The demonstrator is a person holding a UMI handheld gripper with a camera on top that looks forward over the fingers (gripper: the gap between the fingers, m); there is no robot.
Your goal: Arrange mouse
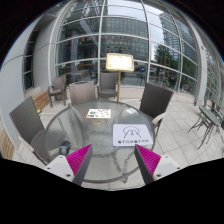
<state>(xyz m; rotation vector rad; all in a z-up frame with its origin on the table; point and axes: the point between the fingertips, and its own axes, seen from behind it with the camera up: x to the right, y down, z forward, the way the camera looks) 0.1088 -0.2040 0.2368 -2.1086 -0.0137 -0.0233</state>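
Note:
A white mouse pad [130, 136] with a line drawing and blue lettering lies on a round glass table [75, 130], just beyond my right finger. A small white object [98, 113] with a dark mark lies further back on the table, left of the pad; I cannot tell whether it is the mouse. My gripper [113, 152] is above the table's near edge. Its fingers are wide apart, the magenta pads [80, 155] show at either side, and nothing is between them.
Several grey chairs [156, 99] stand round the table. A lit sign on a post [118, 62] stands behind it, in front of a glass building front. Another chair [208, 118] stands on the pavement to the right.

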